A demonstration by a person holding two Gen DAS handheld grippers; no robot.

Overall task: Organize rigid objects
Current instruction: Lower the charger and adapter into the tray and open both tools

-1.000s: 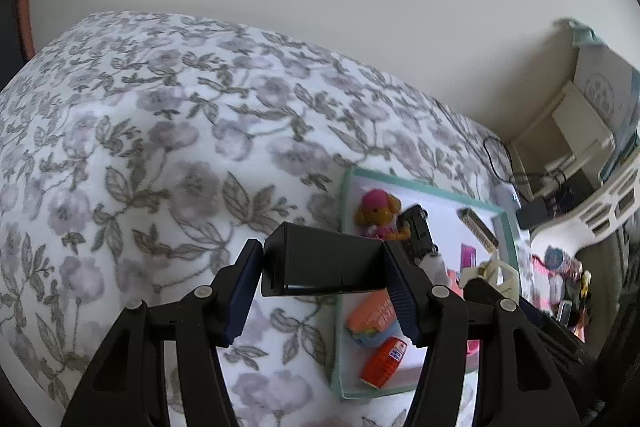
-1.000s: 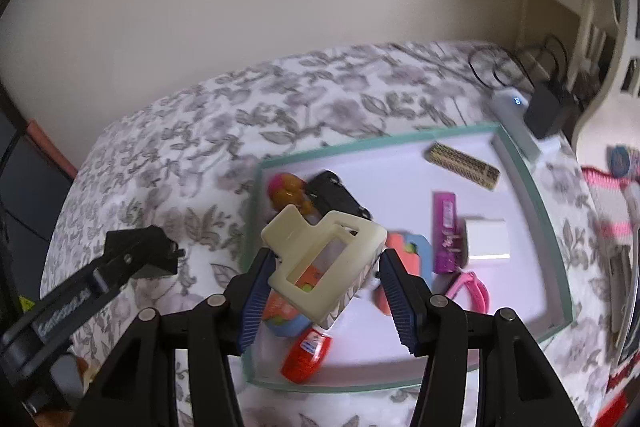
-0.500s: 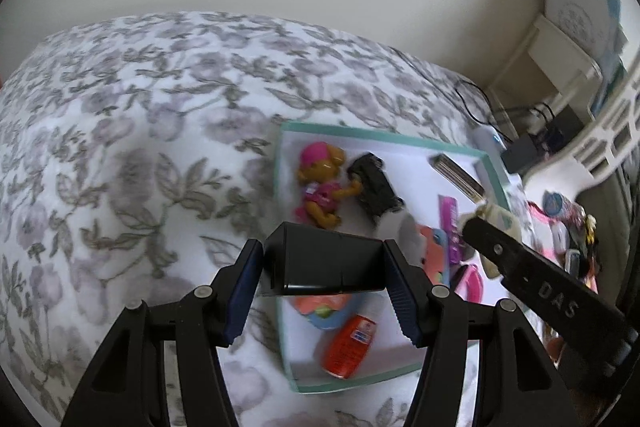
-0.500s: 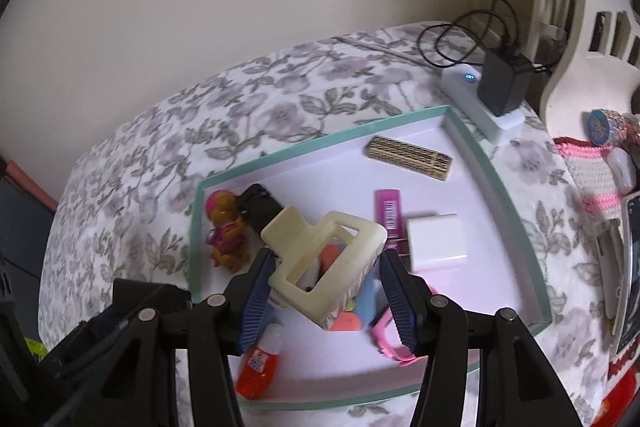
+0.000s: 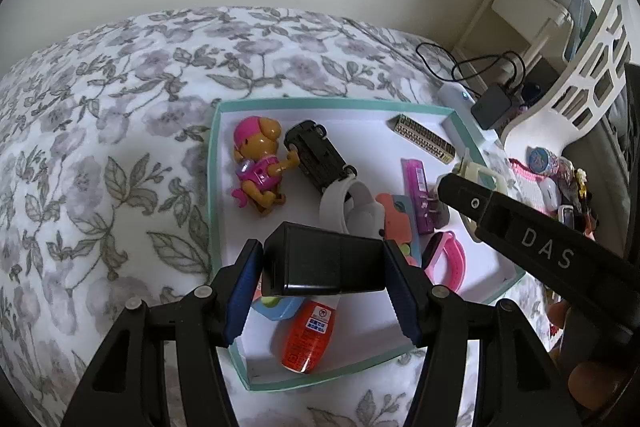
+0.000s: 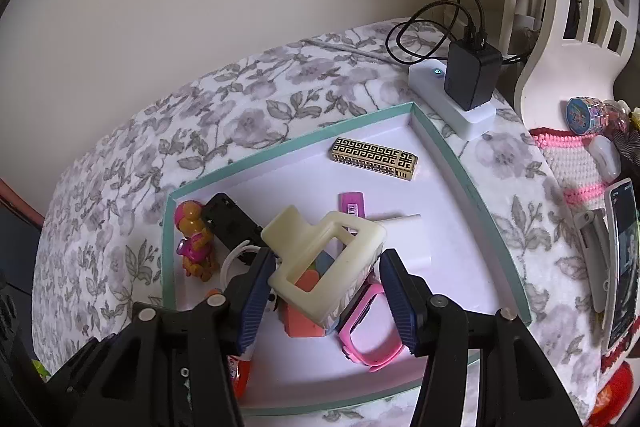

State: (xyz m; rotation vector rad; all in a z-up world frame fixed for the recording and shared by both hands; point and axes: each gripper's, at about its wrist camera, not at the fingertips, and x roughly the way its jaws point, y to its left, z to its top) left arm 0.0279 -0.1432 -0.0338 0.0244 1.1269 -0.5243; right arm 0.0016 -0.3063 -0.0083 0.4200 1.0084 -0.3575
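Left wrist: left gripper [image 5: 324,277] clamped on black box [image 5: 324,263]; right gripper [image 6: 326,291] pinching cream hair claw [image 6: 326,259]. Lower both over bare tray [image 6: 440,187] floor, release gently.

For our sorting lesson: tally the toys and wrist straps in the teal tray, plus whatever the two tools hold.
Toys: 2 (puppy figure, black car)
Wrist straps: 2 (pink watch, white band)
Held: 2 (black box in left tool, cream hair claw in right tool)
Total: 6
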